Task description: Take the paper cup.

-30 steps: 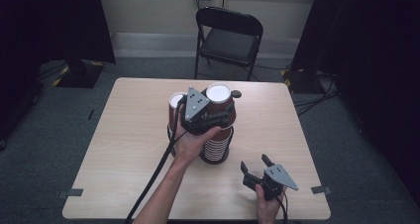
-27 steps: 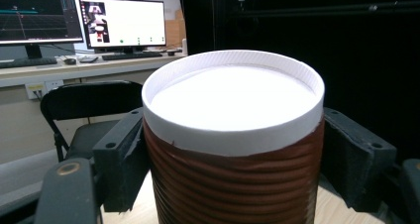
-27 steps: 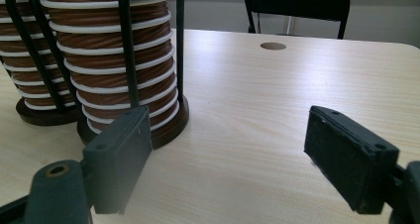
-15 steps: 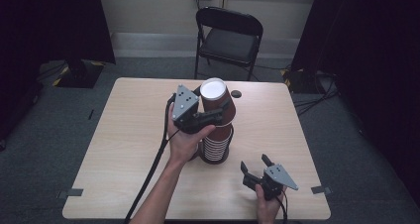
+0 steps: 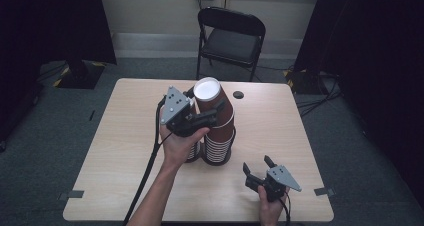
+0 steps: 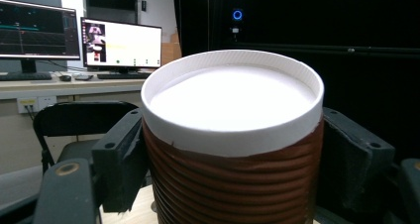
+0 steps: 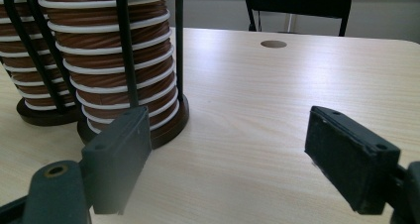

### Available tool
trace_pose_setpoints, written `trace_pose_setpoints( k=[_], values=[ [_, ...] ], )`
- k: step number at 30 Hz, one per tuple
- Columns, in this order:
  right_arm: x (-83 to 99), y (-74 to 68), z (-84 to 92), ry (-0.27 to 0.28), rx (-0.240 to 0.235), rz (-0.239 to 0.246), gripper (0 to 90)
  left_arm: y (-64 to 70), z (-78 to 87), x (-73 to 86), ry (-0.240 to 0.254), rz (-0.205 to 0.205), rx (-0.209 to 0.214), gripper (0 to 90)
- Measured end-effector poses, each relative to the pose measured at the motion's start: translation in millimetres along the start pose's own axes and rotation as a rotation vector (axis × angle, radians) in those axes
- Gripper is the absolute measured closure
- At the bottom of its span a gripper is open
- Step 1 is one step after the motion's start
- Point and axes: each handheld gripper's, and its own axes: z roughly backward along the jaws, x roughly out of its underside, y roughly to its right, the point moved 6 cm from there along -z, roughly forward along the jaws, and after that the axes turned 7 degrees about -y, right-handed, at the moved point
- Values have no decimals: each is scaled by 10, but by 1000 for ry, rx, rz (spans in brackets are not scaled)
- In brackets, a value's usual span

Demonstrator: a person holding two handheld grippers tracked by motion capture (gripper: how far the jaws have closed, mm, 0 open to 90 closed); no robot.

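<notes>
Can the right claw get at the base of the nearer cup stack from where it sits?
Probably yes: the right claw is open, low over the table, and bare tabletop separates it from the cup stack.

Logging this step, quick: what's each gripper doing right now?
Left gripper: shut on the top brown paper cup, tilted above the stack.
Right gripper: open, holding nothing, low over the table.

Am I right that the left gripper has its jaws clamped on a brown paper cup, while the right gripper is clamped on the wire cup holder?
Partly. The left gripper does clamp the brown paper cup. But the right gripper grips nothing: the right gripper view shows its jaws wide apart over bare table, short of the wire cup holder.
</notes>
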Motion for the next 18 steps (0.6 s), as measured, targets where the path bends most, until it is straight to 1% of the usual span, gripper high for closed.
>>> trace_pose_setpoints(
  k=[4,7,8,12,16,18],
  values=[
    [1,-1,-1,-2,0,0,170,-12,38,-2,5,5,-7,212],
    [0,1,2,2,1,-1,170,-20,111,23,7,7,-8,212],
    [1,-1,2,0,1,-1,170,-17,131,22,14,14,-2,213],
    [0,-1,3,4,2,1,170,-11,220,42,15,12,2,212],
    [0,0,6,5,2,-1,170,-2,302,70,15,17,8,212],
    [0,-2,5,5,2,1,170,1,314,77,13,15,6,212]
  ],
)
